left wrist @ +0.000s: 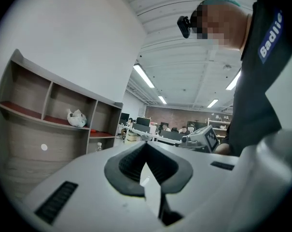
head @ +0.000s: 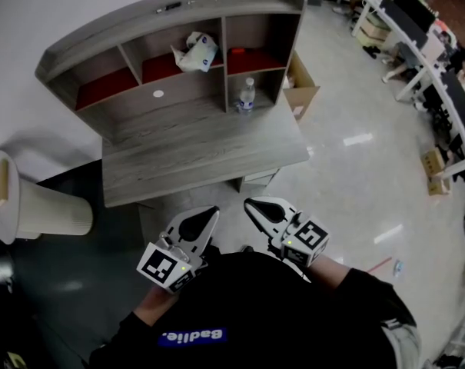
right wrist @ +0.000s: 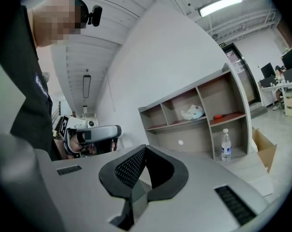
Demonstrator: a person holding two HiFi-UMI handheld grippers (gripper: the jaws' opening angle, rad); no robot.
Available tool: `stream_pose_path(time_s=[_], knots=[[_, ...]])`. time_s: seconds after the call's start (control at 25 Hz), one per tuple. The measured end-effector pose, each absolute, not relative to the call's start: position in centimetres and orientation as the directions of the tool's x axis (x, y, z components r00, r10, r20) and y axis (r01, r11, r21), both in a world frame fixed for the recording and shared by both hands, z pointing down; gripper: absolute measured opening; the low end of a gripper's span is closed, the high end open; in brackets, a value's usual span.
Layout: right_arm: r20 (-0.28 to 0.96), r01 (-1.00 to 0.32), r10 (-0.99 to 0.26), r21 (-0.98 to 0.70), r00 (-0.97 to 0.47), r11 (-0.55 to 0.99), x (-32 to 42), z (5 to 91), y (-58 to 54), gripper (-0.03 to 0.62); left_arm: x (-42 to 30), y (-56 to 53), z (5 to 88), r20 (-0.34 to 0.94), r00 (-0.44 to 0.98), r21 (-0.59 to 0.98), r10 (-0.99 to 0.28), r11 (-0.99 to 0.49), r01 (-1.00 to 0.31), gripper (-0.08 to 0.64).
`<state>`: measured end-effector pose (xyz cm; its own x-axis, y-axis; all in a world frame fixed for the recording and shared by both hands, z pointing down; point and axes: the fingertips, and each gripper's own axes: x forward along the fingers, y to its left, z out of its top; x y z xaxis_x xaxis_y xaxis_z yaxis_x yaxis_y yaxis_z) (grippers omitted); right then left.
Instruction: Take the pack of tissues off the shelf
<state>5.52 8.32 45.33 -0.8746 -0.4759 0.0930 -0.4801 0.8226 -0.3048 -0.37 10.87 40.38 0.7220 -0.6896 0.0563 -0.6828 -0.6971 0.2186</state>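
Tissue pack (head: 195, 51) lies in the middle upper compartment of the shelf (head: 171, 10), on a red liner; water bottle (head: 247, 97) upright in the lower right compartment; left gripper (head: 207, 217) and right gripper (head: 254, 206) by the desk's (head: 201, 160) near edge, well apart from the pack; both have jaws together, nothing between.

Head camera: above my shoulders, facing steeply down at the desk (head: 201, 160) and shelf (head: 171, 21), both well ahead. Cameras on my left gripper (head: 209, 214) and right gripper (head: 251, 204) look along the jaws, tilted upward (ceiling (left wrist: 184, 57) in both). All three share the shelf.
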Motion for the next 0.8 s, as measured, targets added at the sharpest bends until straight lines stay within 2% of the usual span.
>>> stream_pose_path(time_s=[0.4,0.8], knots=[[0.113,-0.552,-0.544,-0.283,-0.831,0.784,1.8,44.7,3.1,0.029,-4.5,4.8,40.0,0.042,0.762,0.143,-0.646,-0.751,-0.645,0.002],[0.134,-0.616,-0.604,-0.264,-0.786,0.742,-3.5,44.3,-1.3,0.029,-10.0,-0.5,40.1,0.045,0.797,0.153,-0.602,-0.784,-0.601,0.002]])
